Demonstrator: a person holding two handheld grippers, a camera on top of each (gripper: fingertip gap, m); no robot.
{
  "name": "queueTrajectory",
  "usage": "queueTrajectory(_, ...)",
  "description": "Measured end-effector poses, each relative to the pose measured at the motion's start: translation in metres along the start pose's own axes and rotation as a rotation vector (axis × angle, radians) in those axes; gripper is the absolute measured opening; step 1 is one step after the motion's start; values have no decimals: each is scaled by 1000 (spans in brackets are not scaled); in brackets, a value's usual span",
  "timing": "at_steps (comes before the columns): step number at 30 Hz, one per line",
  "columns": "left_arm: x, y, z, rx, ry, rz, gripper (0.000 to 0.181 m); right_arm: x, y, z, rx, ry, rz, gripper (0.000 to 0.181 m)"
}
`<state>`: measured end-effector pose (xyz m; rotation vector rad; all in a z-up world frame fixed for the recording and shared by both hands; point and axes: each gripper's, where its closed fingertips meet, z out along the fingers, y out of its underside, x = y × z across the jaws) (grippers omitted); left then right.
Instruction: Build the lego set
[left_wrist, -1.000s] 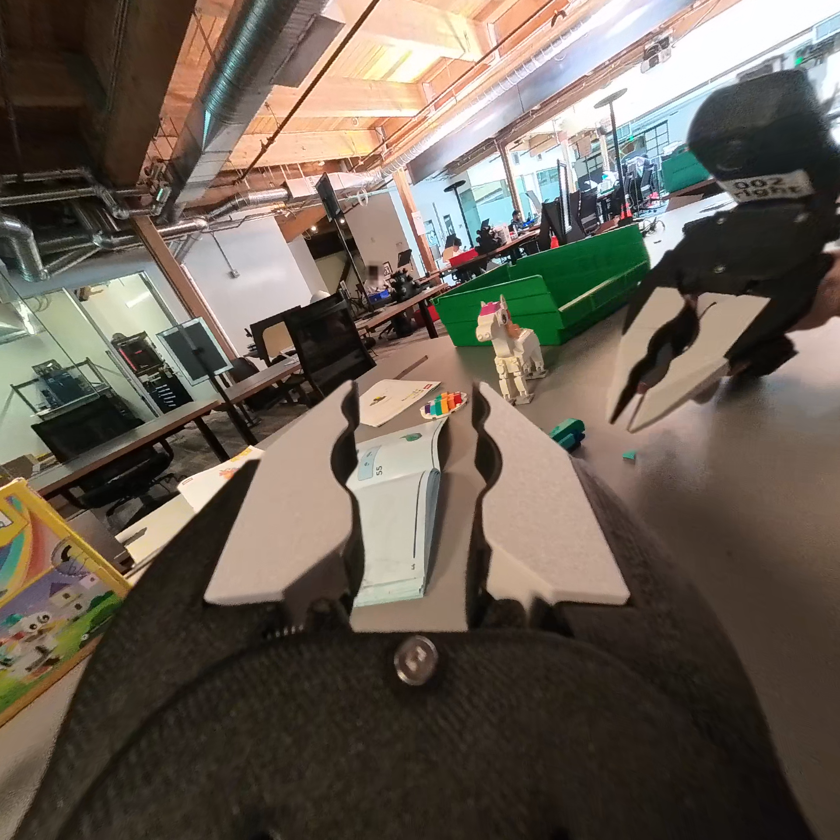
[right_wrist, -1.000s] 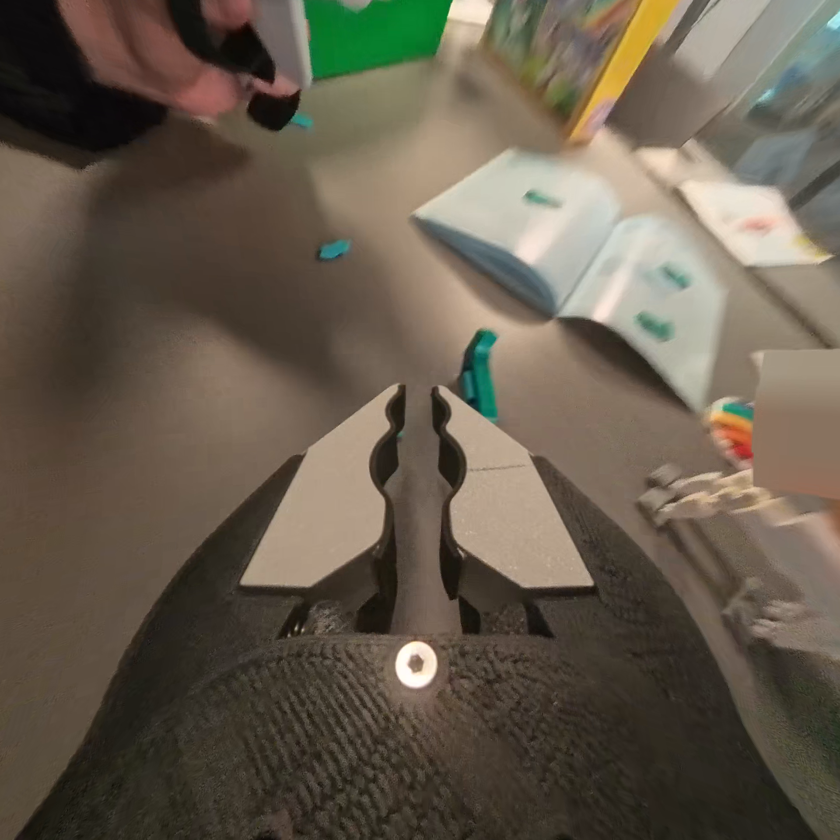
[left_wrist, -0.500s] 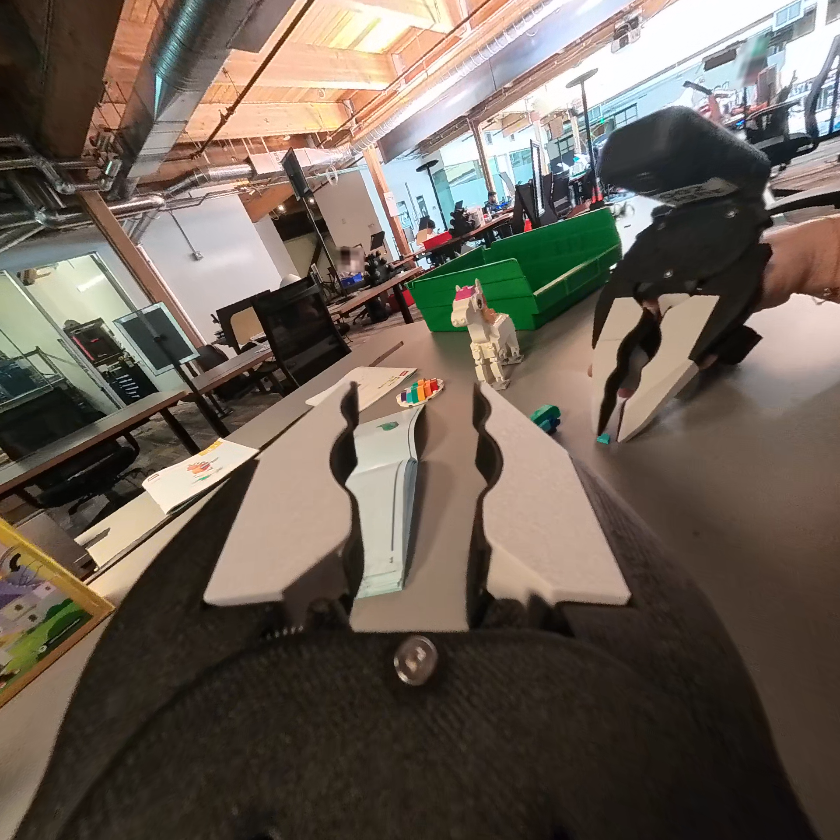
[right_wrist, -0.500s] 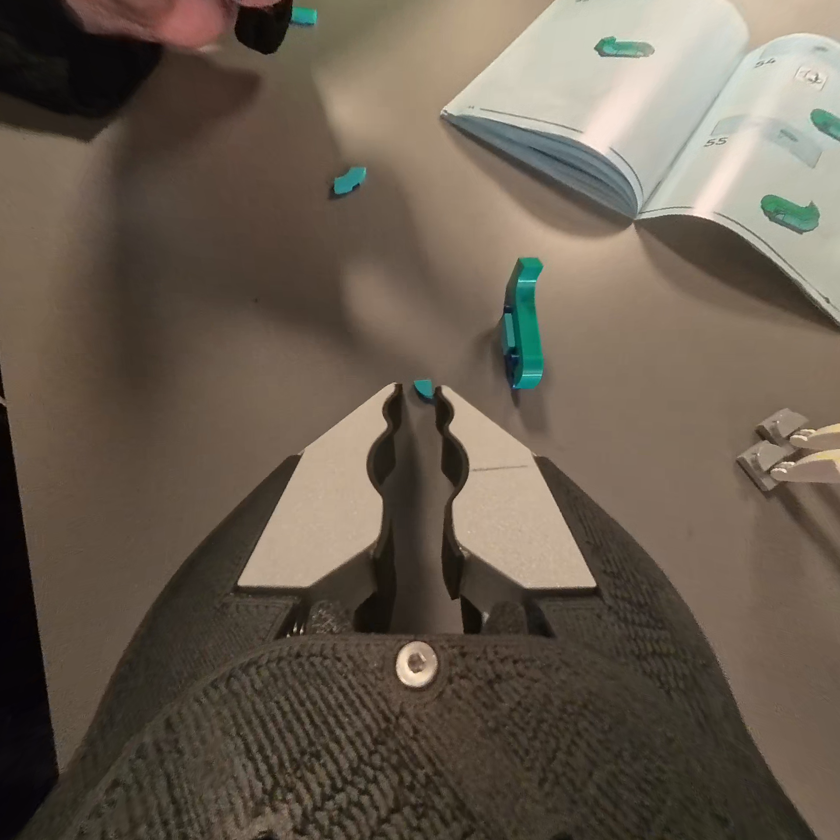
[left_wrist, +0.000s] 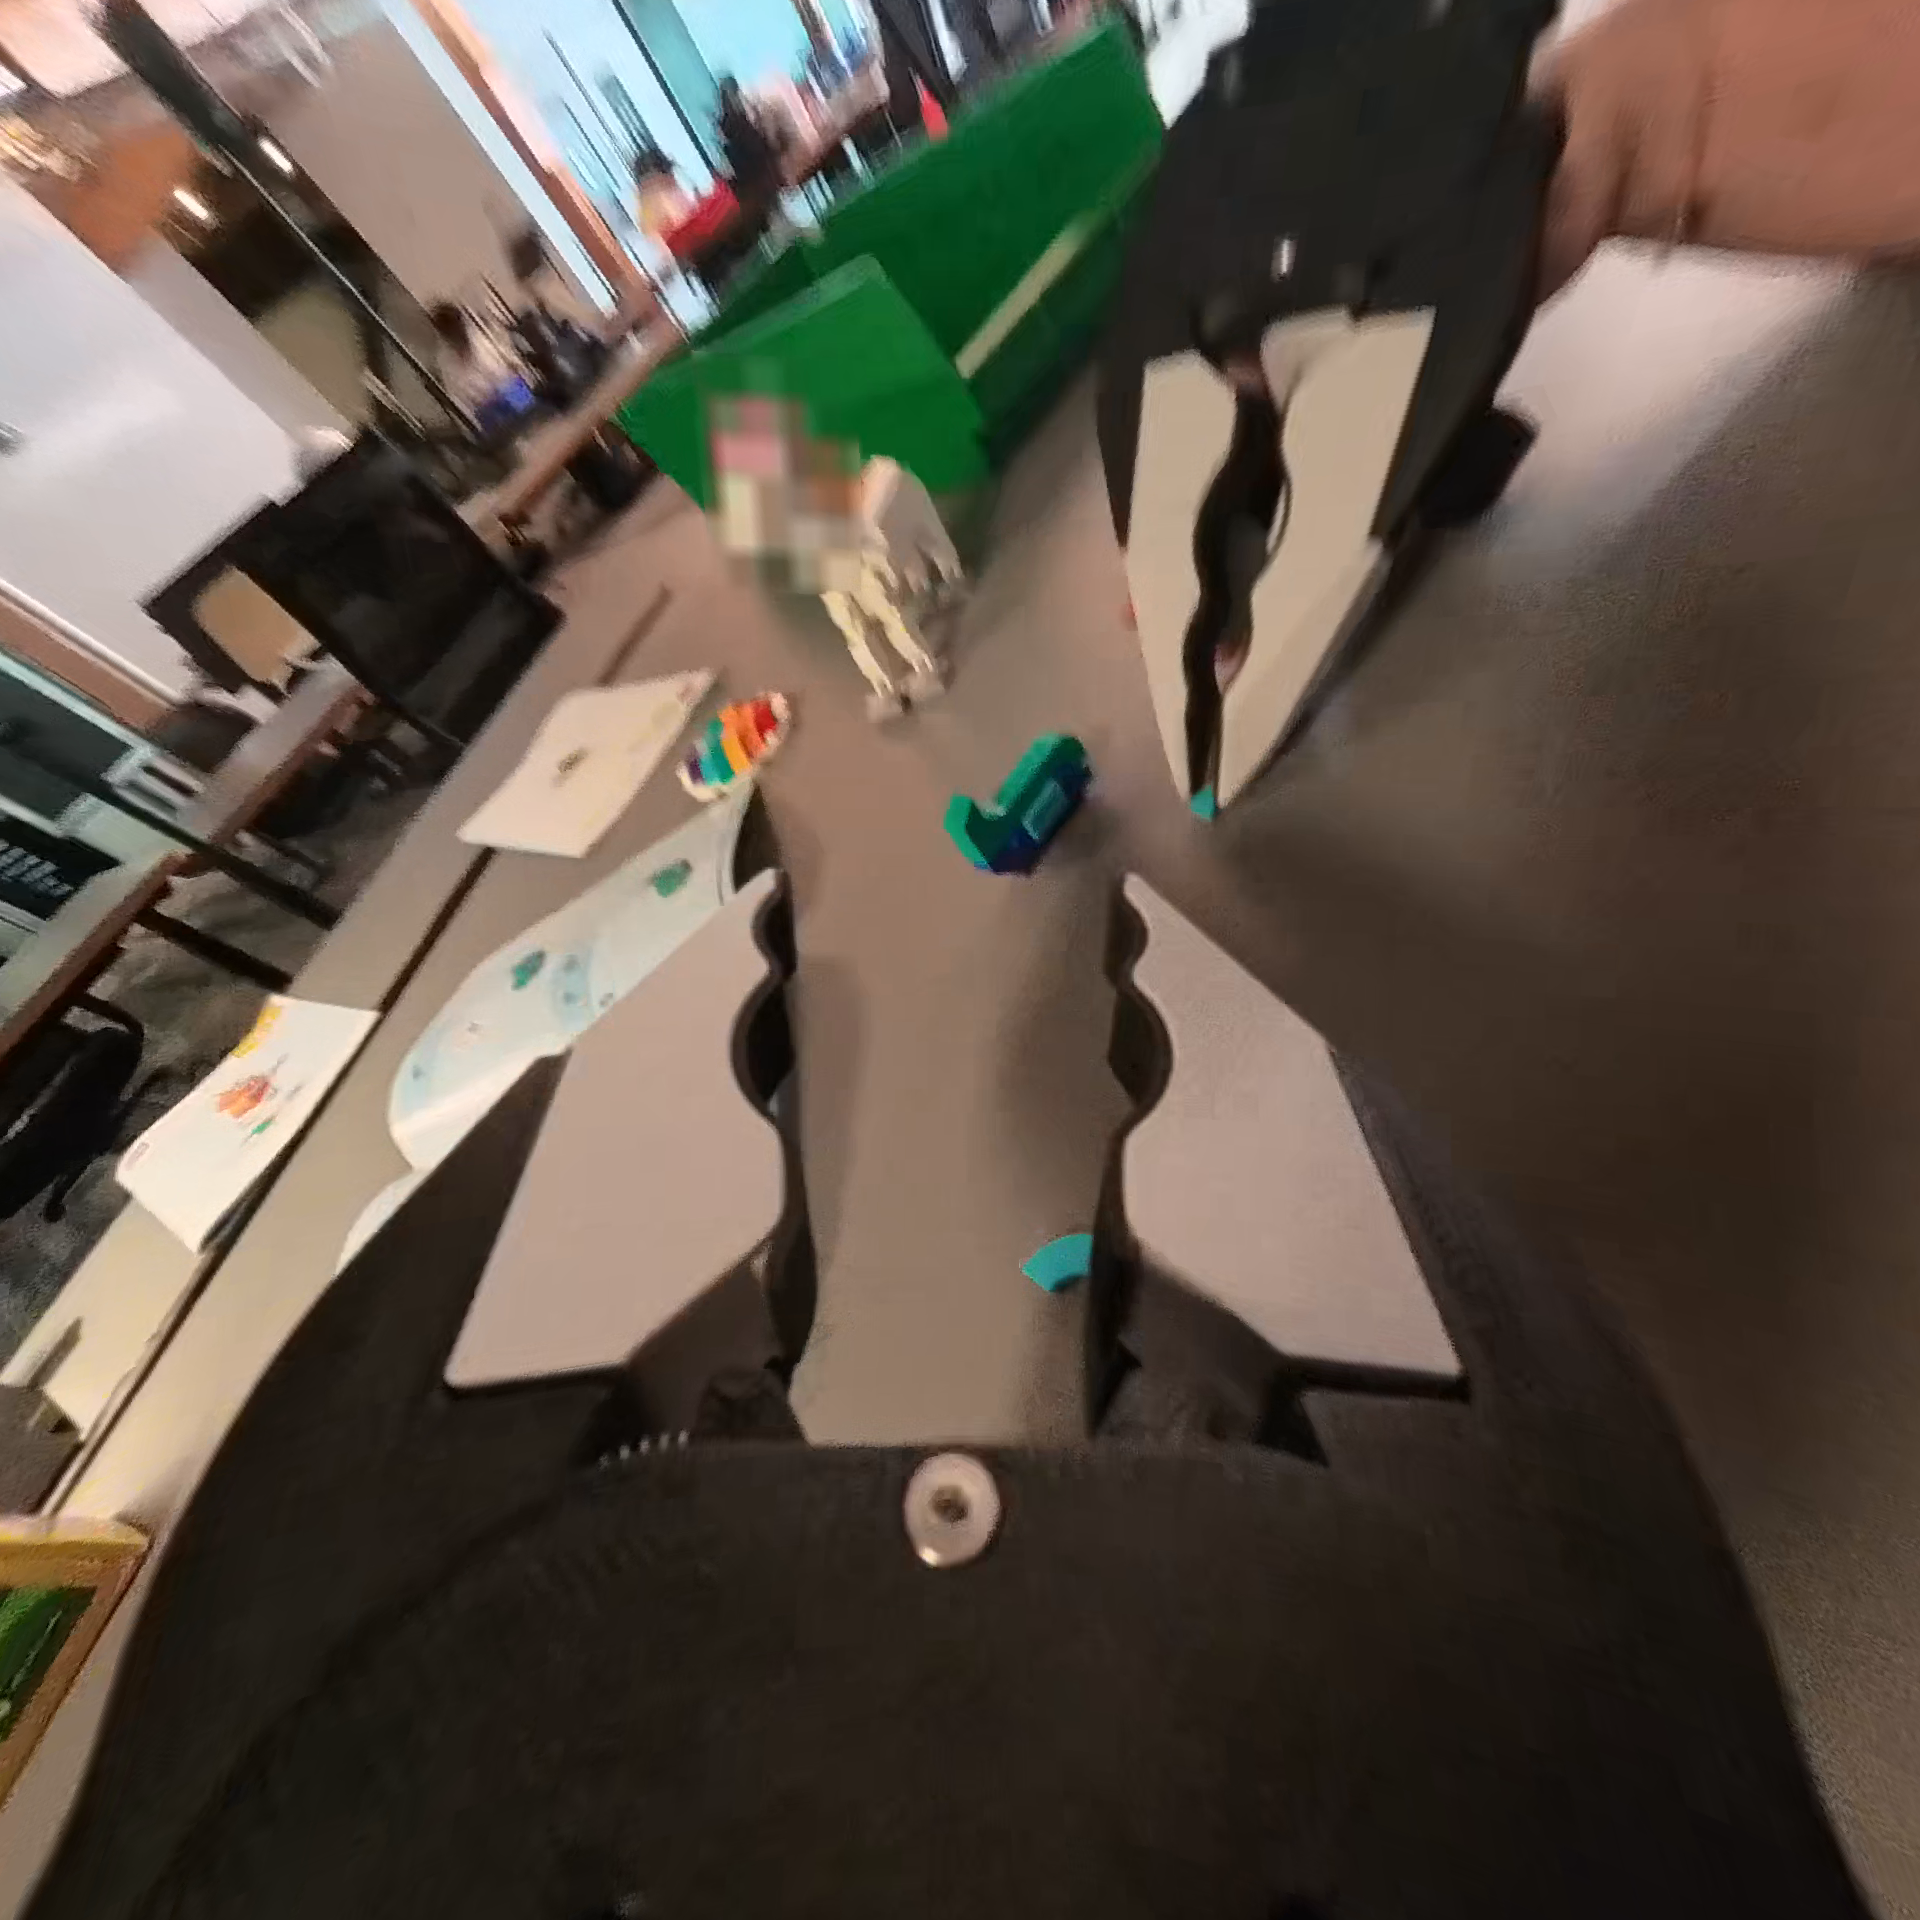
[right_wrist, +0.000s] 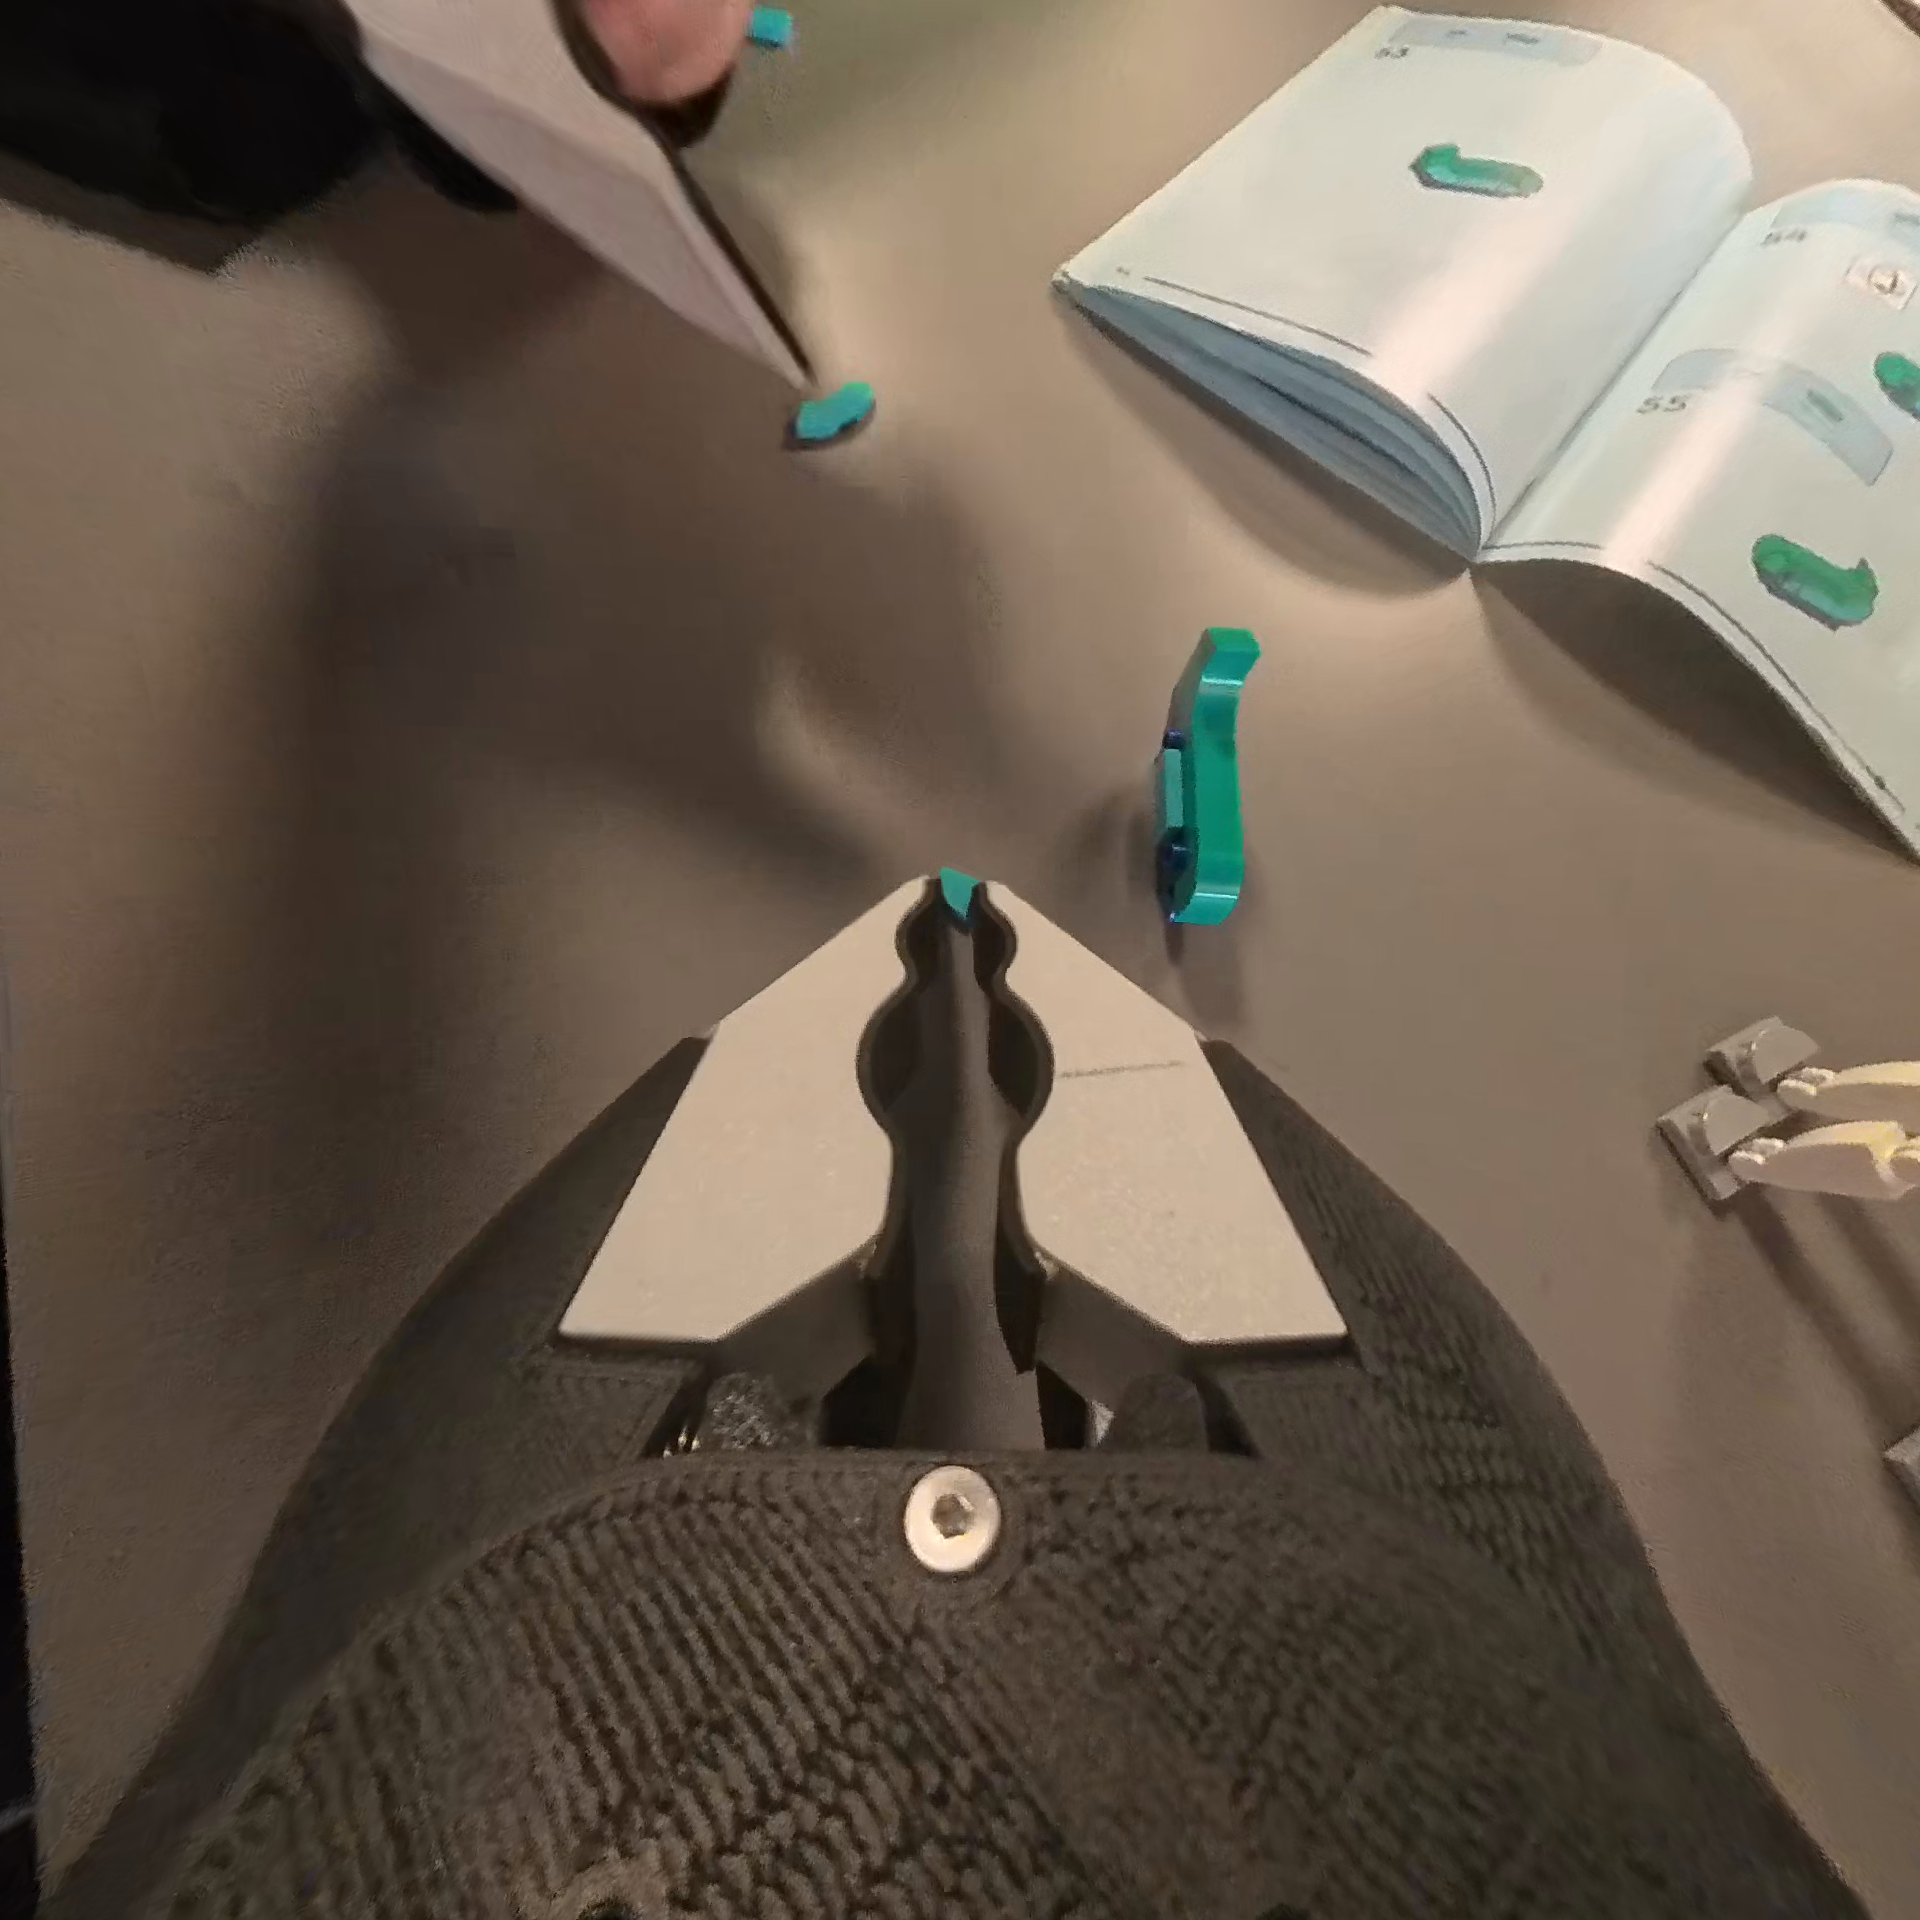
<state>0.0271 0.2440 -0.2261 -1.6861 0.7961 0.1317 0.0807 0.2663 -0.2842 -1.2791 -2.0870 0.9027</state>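
Beside the small teal-and-blue curved brick assembly (right_wrist: 1205, 784) lying on the grey desk (right_wrist: 416, 831), the right hand-held gripper (right_wrist: 958, 894) is pinched closed on a tiny teal lego piece (right_wrist: 956, 896) at its very tips, probably because so small a part can only be lifted by the points. The left hand-held gripper (left_wrist: 951, 894) is spread wide, nothing between its fingers, and tilts down over a second teal curved piece (right_wrist: 831, 410) farther from the assembly, apparently readying to collect it. The open pale-blue instruction booklet (right_wrist: 1455, 312) lies just beyond the assembly, pages up for reference. A white brick unicorn figure (left_wrist: 894, 613) stands behind it.
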Motion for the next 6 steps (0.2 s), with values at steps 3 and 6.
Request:
queueTrajectory(3,-1,14,22,-120,75,-3,68,4,-9,-6,74,10,-29,3)
queueTrajectory(6,-8,19,44,-160,144,-79,72,12,-15,-13,141,57,-59,3)
